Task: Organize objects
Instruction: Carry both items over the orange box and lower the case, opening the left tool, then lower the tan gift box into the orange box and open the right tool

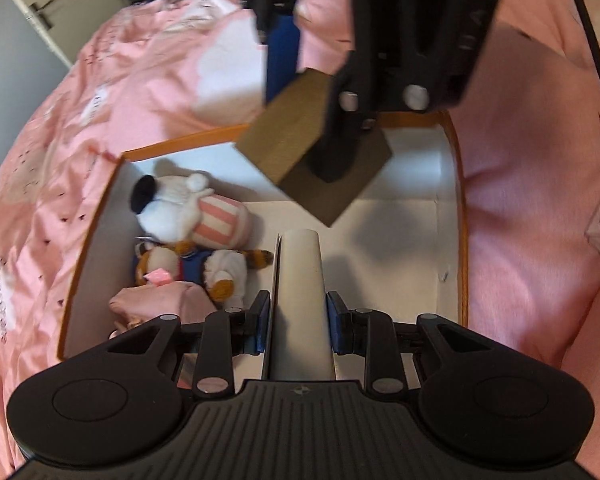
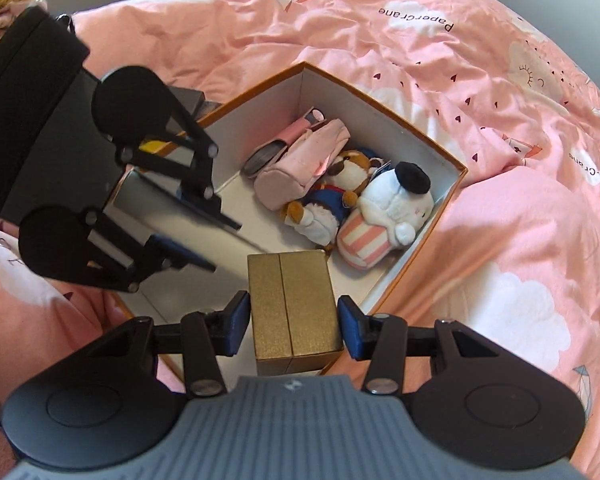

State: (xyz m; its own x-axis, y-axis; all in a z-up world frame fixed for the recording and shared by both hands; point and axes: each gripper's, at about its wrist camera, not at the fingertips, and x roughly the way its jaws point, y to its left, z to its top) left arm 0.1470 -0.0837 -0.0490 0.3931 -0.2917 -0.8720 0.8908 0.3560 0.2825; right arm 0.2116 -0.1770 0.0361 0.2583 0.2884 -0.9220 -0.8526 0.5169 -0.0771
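Left wrist view: a slim white flat case [image 1: 302, 300] is pinched edge-up between the blue fingers [image 1: 262, 320] of the left gripper [image 1: 299, 322], held over the open orange-edged box [image 1: 458, 216]. Beyond it, inside the box, a pink pouch [image 1: 156, 300], a brown plush in blue [image 1: 204, 268] and a white plush with a striped body [image 1: 192, 208] are packed against one wall. Higher up, a gold box [image 1: 284, 136] is seen clamped in the right gripper [image 1: 320, 120] above the open box.

From the right wrist view, the gold box [image 2: 294, 308] is gripped between the right gripper's [image 2: 294, 322] fingers [image 2: 350, 322] over the near corner of the open box [image 2: 380, 108], which is set on a pink printed duvet [image 2: 480, 80]. The left gripper [image 2: 220, 240] is seen at left, just above the open box.
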